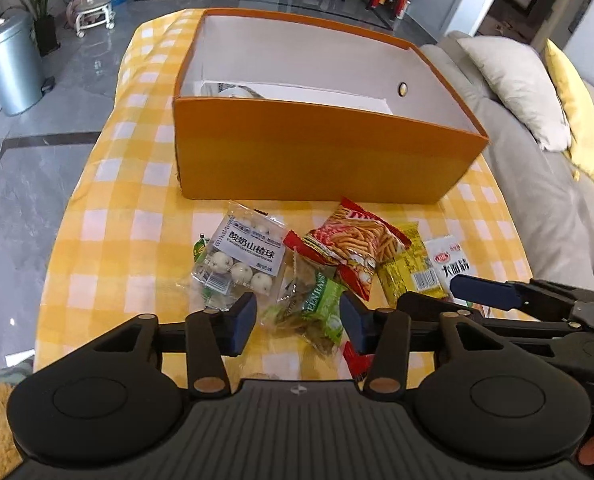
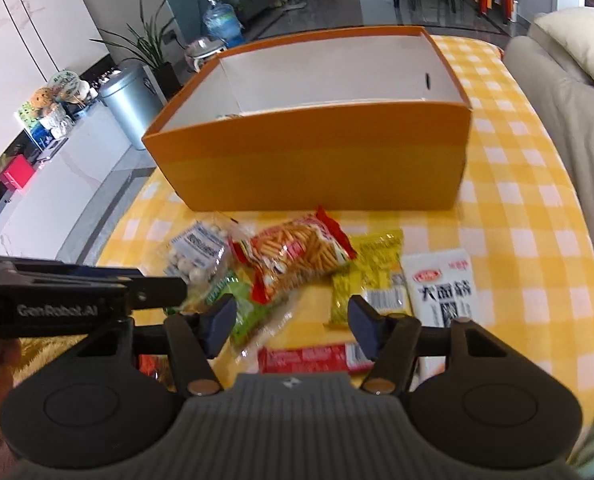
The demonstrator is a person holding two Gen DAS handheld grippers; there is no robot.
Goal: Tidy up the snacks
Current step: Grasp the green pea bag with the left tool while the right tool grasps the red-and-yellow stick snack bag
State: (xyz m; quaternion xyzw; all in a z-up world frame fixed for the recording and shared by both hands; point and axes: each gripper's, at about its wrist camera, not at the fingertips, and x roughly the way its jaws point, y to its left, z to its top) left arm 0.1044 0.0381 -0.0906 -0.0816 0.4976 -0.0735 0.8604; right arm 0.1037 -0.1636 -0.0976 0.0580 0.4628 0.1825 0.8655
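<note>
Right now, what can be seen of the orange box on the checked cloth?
The orange box is a large open-topped carton, apparently cardboard, orange outside and pale grey-white inside, with a small round hole in one side wall. It stands upright on the yellow checked cloth, behind the loose snack packets. Something white lies on its floor, mostly hidden by the near wall. No gripper touches it.

On the yellow-checked worktop (image 2: 509, 208) an orange box (image 2: 309, 156) stands open at twelve o'clock, snack packets spread before it. The right gripper (image 2: 293, 320) hangs with fingers (image 2: 217, 320) parted over a red bar wrapper (image 2: 309, 358); the red stick-snack bag (image 2: 297, 256) lies centre, a white packet (image 2: 443, 284) at three o'clock.
</note>
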